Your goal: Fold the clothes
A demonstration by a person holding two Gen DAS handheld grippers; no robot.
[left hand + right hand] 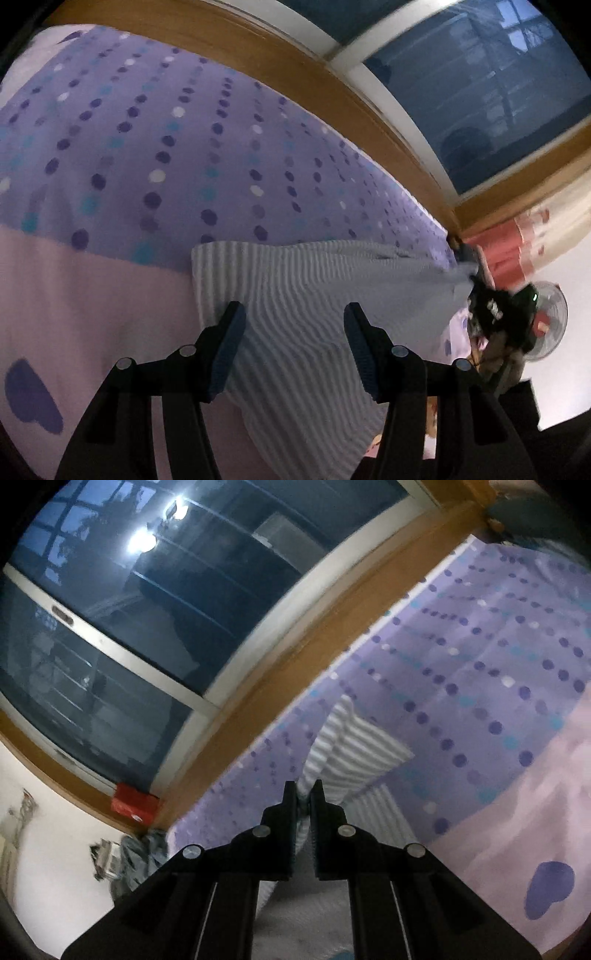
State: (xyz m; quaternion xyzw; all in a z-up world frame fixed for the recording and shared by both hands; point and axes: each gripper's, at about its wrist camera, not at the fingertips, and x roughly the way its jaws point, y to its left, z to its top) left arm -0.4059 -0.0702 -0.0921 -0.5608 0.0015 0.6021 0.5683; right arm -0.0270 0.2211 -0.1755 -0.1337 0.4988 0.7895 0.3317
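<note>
- Right wrist view: your right gripper [303, 794] has its jaws drawn nearly together on a bunched edge of the striped garment [354, 753], and cloth shows pinched between the pads. The rest of the garment trails away across the dotted purple bedsheet [498, 657].
- In the left wrist view, your left gripper [293, 328] stands about half open over the same garment [303, 295] with nothing between the pads (they look clear of the cloth, though I cannot tell whether the tips brush it).
- The garment lies on the bed between the 2 grippers, stretched toward your right gripper [487, 306] at the far side, near the wooden window frame [332, 85].
- To do this fold well, I would keep the right-hand pinch firm and low so the cloth stays taut without lifting off the sheet.
- Bring the left jaws down onto the near square corner, take both layers, then carry the 2 corners together so the edges line up.
- Move evenly; a jerk could wrinkle the ribbed fabric or pull it out of the pinch.
- No brand, label or writing can be read; a red box [135, 803] by the window shows only a blurred pale mark.
</note>
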